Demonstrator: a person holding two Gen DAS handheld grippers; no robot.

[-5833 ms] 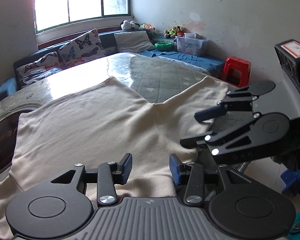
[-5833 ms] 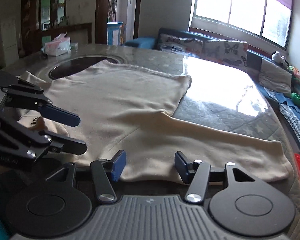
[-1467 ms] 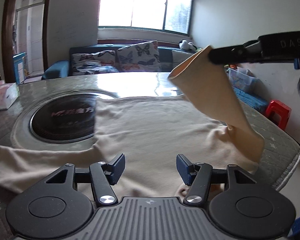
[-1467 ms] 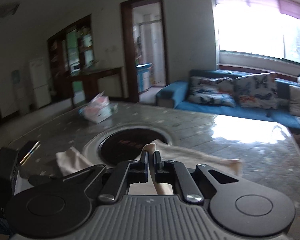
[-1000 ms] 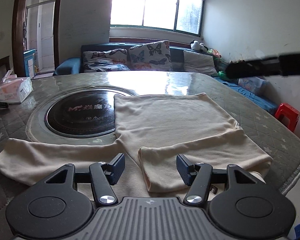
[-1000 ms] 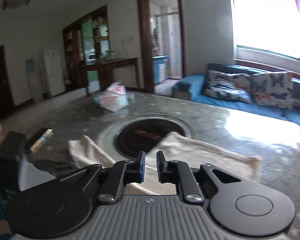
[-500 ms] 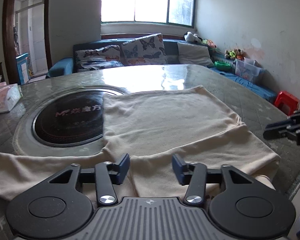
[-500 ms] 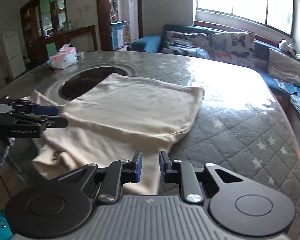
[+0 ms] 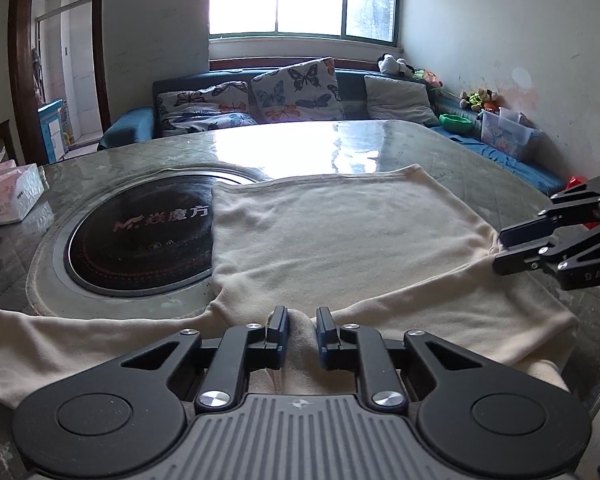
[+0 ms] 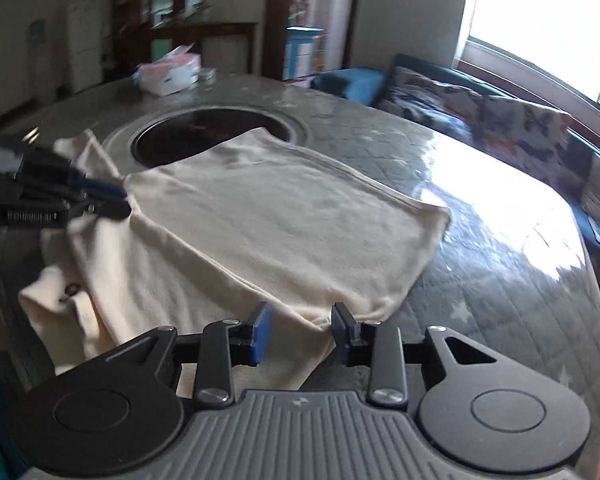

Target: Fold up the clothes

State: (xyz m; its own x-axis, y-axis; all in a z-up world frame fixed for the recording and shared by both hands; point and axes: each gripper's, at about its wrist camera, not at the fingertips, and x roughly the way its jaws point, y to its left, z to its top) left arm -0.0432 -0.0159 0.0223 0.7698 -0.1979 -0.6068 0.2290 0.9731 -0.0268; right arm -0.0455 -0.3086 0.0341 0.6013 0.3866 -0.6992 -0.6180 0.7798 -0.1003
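The round quilted grey bench point(image 9: 440, 148) fills both views; the cream long-sleeved knit top point(image 9: 340, 232) lies flat on it, one sleeve folded across the lower right, the other trailing lower left, so most folding remains, I judge; the left gripper point(image 9: 302, 330) pinches cloth at lower centre; the right gripper point(image 10: 301, 330) is spread over the hem corner; only the left view shows the unfolded sleeve whole.

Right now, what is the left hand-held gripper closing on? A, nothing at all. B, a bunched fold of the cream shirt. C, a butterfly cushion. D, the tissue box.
B: the left hand-held gripper has narrowed its jaws around a raised fold of the cream shirt, with cloth bunched between the blue pads.
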